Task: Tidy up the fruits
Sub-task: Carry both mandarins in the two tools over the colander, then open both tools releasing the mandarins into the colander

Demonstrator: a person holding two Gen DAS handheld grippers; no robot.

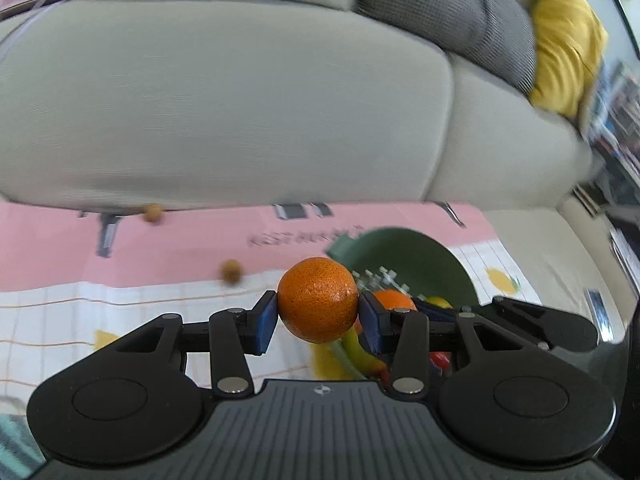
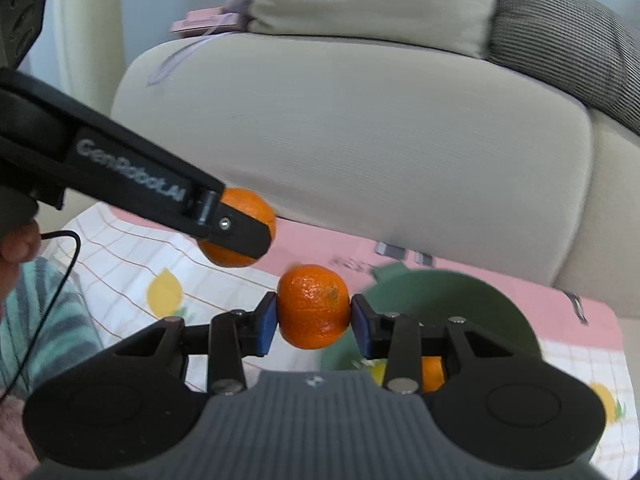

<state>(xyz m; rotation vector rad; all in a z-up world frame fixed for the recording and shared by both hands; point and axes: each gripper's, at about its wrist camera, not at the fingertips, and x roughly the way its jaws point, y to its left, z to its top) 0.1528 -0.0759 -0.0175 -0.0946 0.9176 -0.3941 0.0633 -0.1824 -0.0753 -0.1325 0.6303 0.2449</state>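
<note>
We find one mandarin clamped between the blue pads of the left hand-held gripper, the jaws partly closed and pressing on both its sides. It is held clear above the patterned cloth. A second mandarin is gripped in the same way by the right hand-held gripper, its pads tight against the peel.

In the right wrist view, we see the left hand-held gripper reaching in from the left with its fruit, up and to the left of the right one's fruit and apart from it.

Just beyond and to the right of both held fruits stands a green bowl. In it we note another orange fruit and something yellow, partly hidden behind the gripper linkage.

Two small brown round items lie on the pink part of the cloth, well apart from the bowl; blur prevents us from identifying them.

Behind the cloth is a beige sofa with a grey cushion and a yellow cushion. At the left edge of the right wrist view we record a person's hand and a striped sleeve.
</note>
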